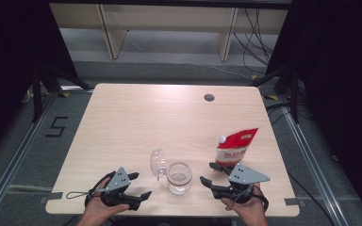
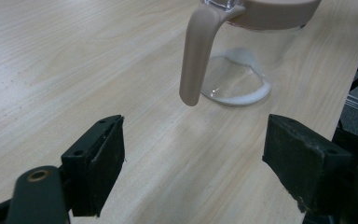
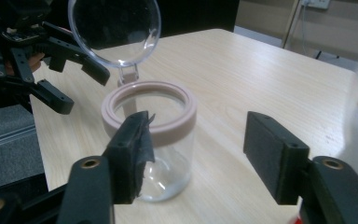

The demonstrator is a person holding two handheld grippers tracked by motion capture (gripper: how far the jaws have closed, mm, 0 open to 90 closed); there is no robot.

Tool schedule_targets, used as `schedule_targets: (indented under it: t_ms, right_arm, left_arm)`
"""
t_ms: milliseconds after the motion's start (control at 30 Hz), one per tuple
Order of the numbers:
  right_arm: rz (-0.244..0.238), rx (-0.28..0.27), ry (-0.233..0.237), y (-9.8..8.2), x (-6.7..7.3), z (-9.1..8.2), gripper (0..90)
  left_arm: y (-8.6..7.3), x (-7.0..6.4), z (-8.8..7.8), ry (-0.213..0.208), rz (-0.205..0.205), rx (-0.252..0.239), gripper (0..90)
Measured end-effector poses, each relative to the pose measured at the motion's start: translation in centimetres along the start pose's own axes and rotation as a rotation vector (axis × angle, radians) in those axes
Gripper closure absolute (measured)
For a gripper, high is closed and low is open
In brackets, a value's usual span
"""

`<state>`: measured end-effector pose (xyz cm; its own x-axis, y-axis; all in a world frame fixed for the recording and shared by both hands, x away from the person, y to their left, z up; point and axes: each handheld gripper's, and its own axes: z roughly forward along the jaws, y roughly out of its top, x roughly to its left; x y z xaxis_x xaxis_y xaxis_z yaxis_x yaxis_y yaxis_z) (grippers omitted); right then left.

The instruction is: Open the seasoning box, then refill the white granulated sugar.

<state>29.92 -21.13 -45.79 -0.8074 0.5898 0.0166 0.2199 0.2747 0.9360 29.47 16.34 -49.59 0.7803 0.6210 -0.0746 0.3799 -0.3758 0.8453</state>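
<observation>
Both grippers are hovering at the table's near edge, left gripper (image 1: 140, 184) released at seven o'clock, right gripper (image 1: 209, 173) released at five; the clear jar (image 1: 179, 177) is standing between them, lid (image 1: 157, 162) hinged up; red pouch (image 1: 235, 146) beyond at two o'clock

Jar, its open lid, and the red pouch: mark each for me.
jar (image 1: 179, 181), high view, on its clear glass wall.
open lid (image 3: 115, 29), right gripper view, on the middle of the clear round disc.
red pouch (image 1: 237, 143), high view, on its red front face.
</observation>
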Motion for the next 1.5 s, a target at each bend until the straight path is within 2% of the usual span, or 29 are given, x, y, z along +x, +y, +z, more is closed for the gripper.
schedule_targets:
  t_ms: [33, 67, 100, 133, 167, 200, 233, 267, 300, 333, 367, 400, 433, 533, 567, 667, 767, 800, 900, 1000, 1033, 1067, 1100, 1133, 1233, 1267, 1300, 1333, 1500]
  right_arm:
    - [-0.008, -0.003, 0.003, -0.2, -0.4, -0.2, 40.0]
    - [-0.009, -0.010, -0.015, -0.4, -0.5, -0.4, 39.3]
    - [0.012, 0.003, -0.025, -0.5, -0.5, -0.8, 38.3]
    - [-0.017, -0.016, -0.025, -0.6, -0.9, -0.8, 38.1]
    - [0.003, -0.005, -0.031, -0.8, -0.9, -1.0, 37.5]
    - [0.003, -0.005, -0.031, -0.8, -0.9, -1.0, 37.5]
    - [0.030, 0.014, -0.041, -0.9, -0.8, -1.4, 37.0]
    - [-0.007, -0.009, -0.072, -1.3, -1.5, -1.9, 36.1]
    - [-0.007, -0.009, -0.072, -1.3, -1.5, -1.9, 36.1]
    - [0.031, 0.011, -0.069, -1.6, -1.7, -2.5, 35.4]
    - [0.031, 0.011, -0.069, -1.6, -1.7, -2.5, 35.4]
    - [0.007, -0.015, -0.081, -1.8, -2.0, -2.5, 35.3]
    - [0.032, 0.001, -0.096, -2.0, -2.1, -3.0, 34.3]
    - [0.038, 0.001, -0.113, -2.3, -2.3, -3.5, 34.1]
    - [0.038, 0.001, -0.113, -2.3, -2.3, -3.5, 34.1]
    - [0.036, -0.011, -0.131, -2.5, -2.7, -3.9, 33.7]
    - [0.047, -0.005, -0.138, -2.6, -2.9, -4.1, 33.1]
    - [0.048, 0.010, -0.153, -2.8, -3.2, -4.4, 33.0]
    - [0.052, 0.001, -0.164, -3.0, -3.6, -4.5, 33.1]
    - [0.066, 0.016, -0.177, -3.1, -3.9, -5.0, 33.2]
    - [0.056, 0.018, -0.186, -3.2, -4.2, -5.1, 33.1]
    - [0.036, 0.011, -0.191, -3.5, -4.7, -5.3, 31.6]
    - [0.084, 0.028, -0.178, -3.6, -4.7, -5.5, 30.7]
    - [0.093, 0.033, -0.192, -3.7, -4.8, -5.6, 30.5]
    - [0.092, 0.039, -0.189, -3.9, -5.4, -5.8, 28.3]
    - [0.059, 0.033, -0.197, -4.0, -6.1, -5.7, 26.9]
    - [0.059, 0.033, -0.197, -4.0, -6.1, -5.7, 26.9]
    - [0.089, 0.044, -0.222, -3.9, -6.3, -5.9, 24.2]
    - [0.083, 0.019, -0.237, -4.0, -7.6, -6.2, 19.5]
  left_arm:
    - [0.0, -0.1, 0.0, -0.004, -0.009, 0.004, 20.1]
    - [-0.1, -0.2, 0.0, -0.004, -0.003, 0.006, 20.1]
    - [-0.1, -0.3, 0.1, -0.002, -0.016, -0.009, 20.0]
    - [-0.1, -0.2, 0.0, -0.005, -0.001, -0.004, 19.9]
    - [-0.1, -0.2, -0.1, 0.001, 0.003, 0.008, 19.8]
    - [-0.1, -0.2, -0.1, 0.001, 0.003, 0.008, 19.7]
    - [-0.1, -0.2, 0.0, 0.004, -0.001, 0.009, 19.7]
    - [-0.1, -0.2, 0.0, -0.004, -0.002, 0.006, 19.5]
    - [-0.1, -0.2, 0.0, -0.004, -0.002, 0.006, 19.5]
    - [-0.1, -0.2, 0.0, -0.004, 0.002, 0.006, 19.4]
    - [-0.1, -0.2, 0.0, -0.002, 0.001, 0.006, 19.4]
    - [-0.1, -0.2, 0.0, -0.001, -0.004, 0.006, 19.4]
    - [-0.2, -0.2, 0.0, 0.001, 0.003, 0.007, 19.3]
    - [-0.1, -0.3, -0.1, -0.003, 0.002, 0.008, 19.2]
    - [-0.1, -0.4, 0.0, -0.003, -0.012, -0.002, 19.2]
    - [-0.1, -0.2, 0.0, 0.003, -0.004, -0.001, 19.0]
    - [-0.1, -0.2, -0.1, 0.006, -0.003, -0.002, 19.0]
    - [-0.1, -0.3, 0.0, 0.002, -0.013, -0.011, 18.9]
    - [-0.1, -0.2, -0.1, 0.003, -0.001, -0.004, 18.9]
    - [0.0, -0.3, -0.2, 0.011, -0.005, -0.002, 18.9]
    - [0.0, -0.3, -0.2, 0.010, -0.002, -0.002, 18.8]
    - [0.0, -0.2, -0.3, 0.009, 0.020, 0.015, 18.9]
    - [-0.1, -0.3, -0.3, 0.005, 0.010, 0.011, 18.9]
    - [-0.1, -0.4, -0.2, 0.006, 0.002, 0.006, 18.9]
    - [-0.2, -0.4, -0.2, 0.000, 0.009, 0.008, 18.9]
    - [-0.2, -0.3, -0.2, 0.007, 0.018, 0.023, 18.9]
    - [-0.2, -0.3, -0.2, 0.007, 0.018, 0.023, 18.8]
    - [-0.2, -0.3, -0.1, 0.007, 0.010, 0.018, 18.9]
    - [-0.2, -0.3, 0.0, 0.003, 0.020, 0.021, 18.8]
